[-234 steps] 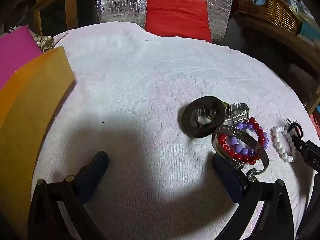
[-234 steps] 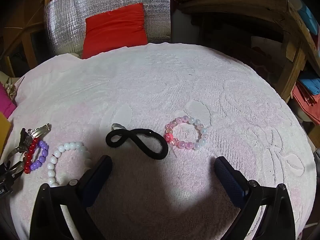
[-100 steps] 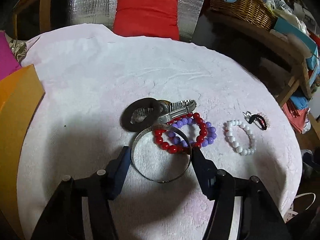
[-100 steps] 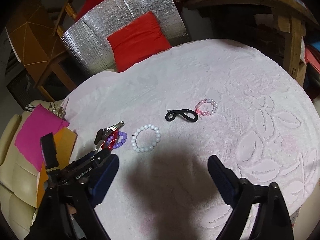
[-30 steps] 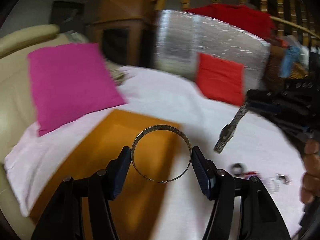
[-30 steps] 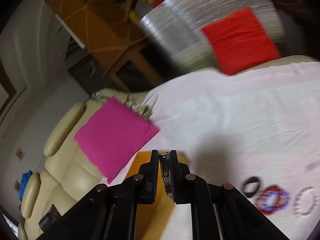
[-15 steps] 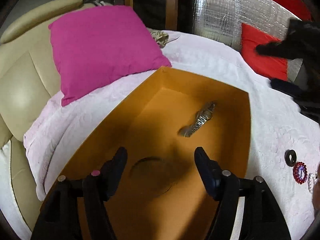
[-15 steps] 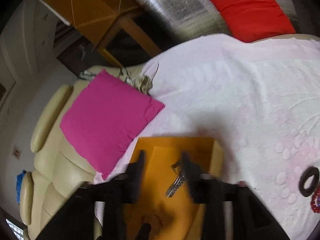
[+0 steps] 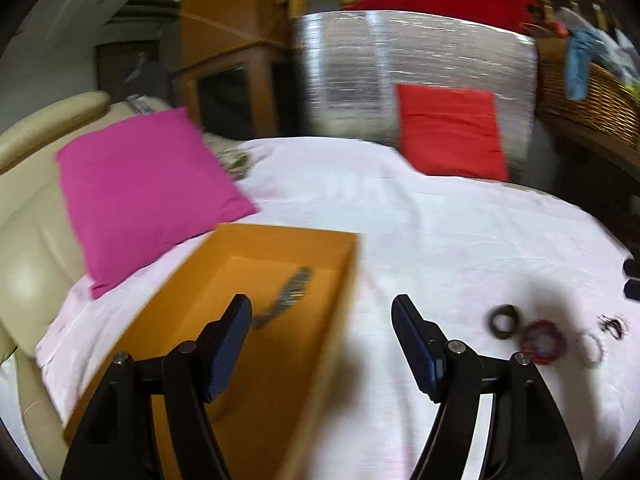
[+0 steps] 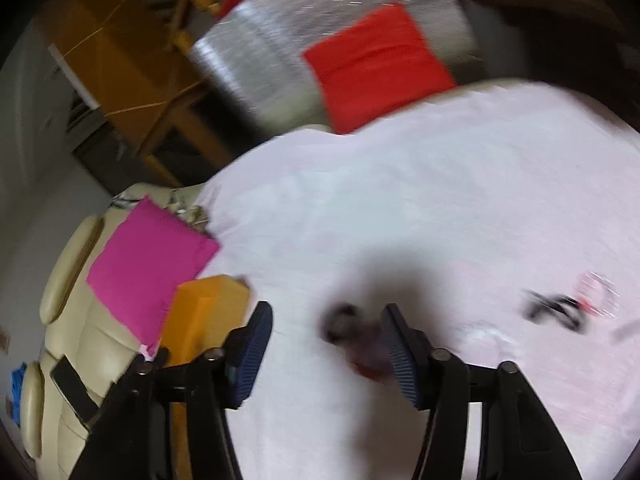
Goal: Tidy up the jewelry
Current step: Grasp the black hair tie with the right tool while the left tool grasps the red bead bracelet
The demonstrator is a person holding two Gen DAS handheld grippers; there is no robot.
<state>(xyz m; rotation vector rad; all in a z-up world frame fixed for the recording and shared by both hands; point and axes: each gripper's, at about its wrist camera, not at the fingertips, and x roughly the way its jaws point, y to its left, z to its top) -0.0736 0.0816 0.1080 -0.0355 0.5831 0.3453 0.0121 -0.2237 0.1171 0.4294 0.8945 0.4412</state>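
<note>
1. Blue-padded, the left gripper (image 9: 322,328) stands with its jaws apart and bare; they have just been widening, and nothing lies between them.
2. It hangs over the near right wall of the orange box (image 9: 340,292), one finger above the box floor, the other above the white cloth (image 9: 460,240).
3. The right gripper (image 10: 326,340) is likewise spread, its jaws having just drawn in a little, with no pad pressing on anything. It hovers to the right of the box, over a blurred dark ring (image 10: 340,322).
4. Inside the box lies the metal watch (image 9: 290,292), near the far wall; the bangle cannot be made out there.
5. Well to the right of the box, on the cloth, wait the black ring (image 9: 505,320), the red and purple bead bracelets (image 9: 542,342), then smaller pieces too smeared to name.
6. The step in hand, I judge, is going back for the next piece. It would go best with each gripper slowing before descent, straddling one item only, and lifting clear of the box wall on return.
7. In the way: the box's raised wall, and the two grippers crowding each other.
8. Left of the box sits a pink cushion (image 9: 148,188); beyond it a red cushion (image 9: 448,132).
</note>
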